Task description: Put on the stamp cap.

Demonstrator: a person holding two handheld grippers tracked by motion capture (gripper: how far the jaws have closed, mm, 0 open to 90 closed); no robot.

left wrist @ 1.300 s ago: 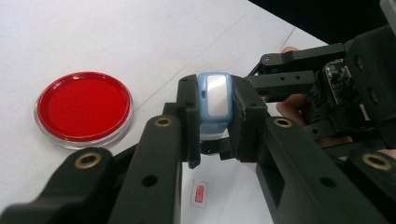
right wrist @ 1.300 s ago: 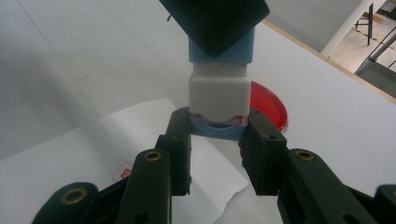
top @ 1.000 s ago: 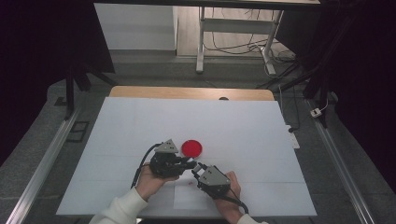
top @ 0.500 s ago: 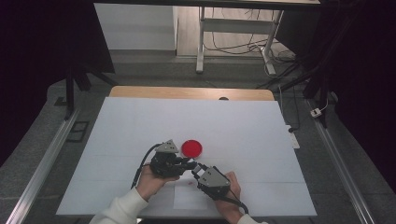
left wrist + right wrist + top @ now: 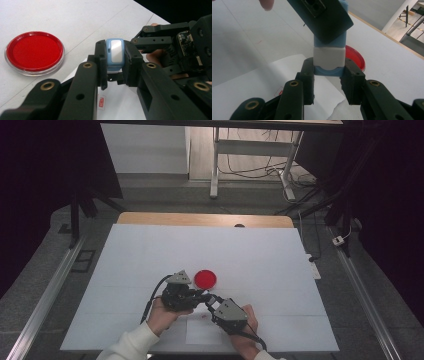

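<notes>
So both my grippers are clamped on the same little blue-and-white stamp: left gripper pinching its upper body, right gripper squeezing the bottom end. It's held just above the sheet of paper, near the red dish on the white table.

Table: far half and both side margins bare, open to passage. Obstacles: red dish near centre, just beyond the left gripper; paper sheet flat at near edge, no hindrance. Both grippers meet over the paper, blocking the near-centre strip; the right gripper closes the dish's near side.
</notes>
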